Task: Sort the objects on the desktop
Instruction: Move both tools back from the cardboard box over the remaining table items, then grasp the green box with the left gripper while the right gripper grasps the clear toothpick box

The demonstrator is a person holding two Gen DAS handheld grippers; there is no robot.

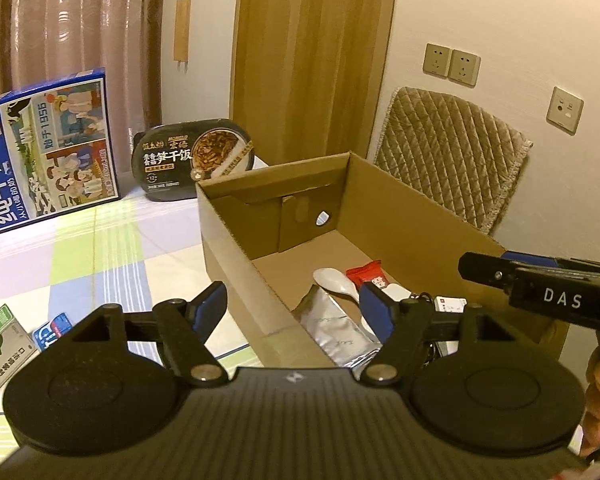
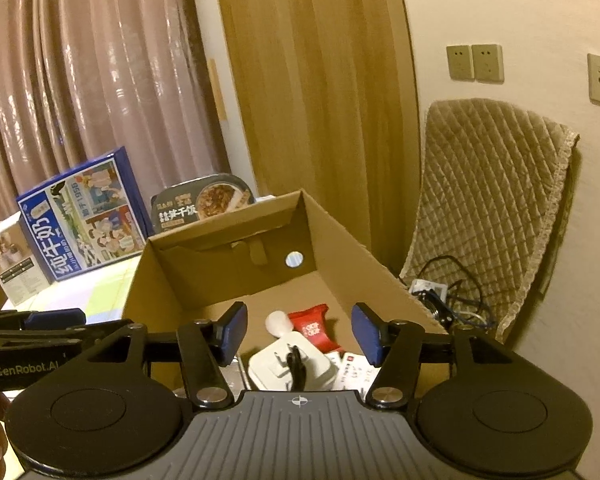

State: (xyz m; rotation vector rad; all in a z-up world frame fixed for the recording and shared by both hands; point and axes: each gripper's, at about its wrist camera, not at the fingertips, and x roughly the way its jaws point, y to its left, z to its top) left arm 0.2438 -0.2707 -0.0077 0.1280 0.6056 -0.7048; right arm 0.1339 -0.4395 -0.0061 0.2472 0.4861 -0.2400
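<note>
An open cardboard box (image 1: pixel 236 236) stands on the table; it also shows in the right wrist view (image 2: pixel 340 236). Inside lie a white spoon (image 1: pixel 334 280), a red snack packet (image 1: pixel 367 274), a silver foil pouch (image 1: pixel 336 328) and a white charger plug (image 2: pixel 292 368). My left gripper (image 1: pixel 296 308) is open and empty, straddling the box's left wall near its front. My right gripper (image 2: pixel 300 330) is open and empty above the box contents; it enters the left wrist view (image 1: pixel 540 284) from the right. A green box (image 1: pixel 0 348) and a small blue pack (image 1: pixel 54 330) lie on the table at the left.
A blue milk carton box (image 1: pixel 48 148) and a black instant-rice bowl (image 1: pixel 194 164) stand at the table's back. A small white box (image 2: pixel 14 268) stands left of the carton. A quilted chair back (image 2: pixel 488 208) with cables (image 2: pixel 452 296) is right of the box.
</note>
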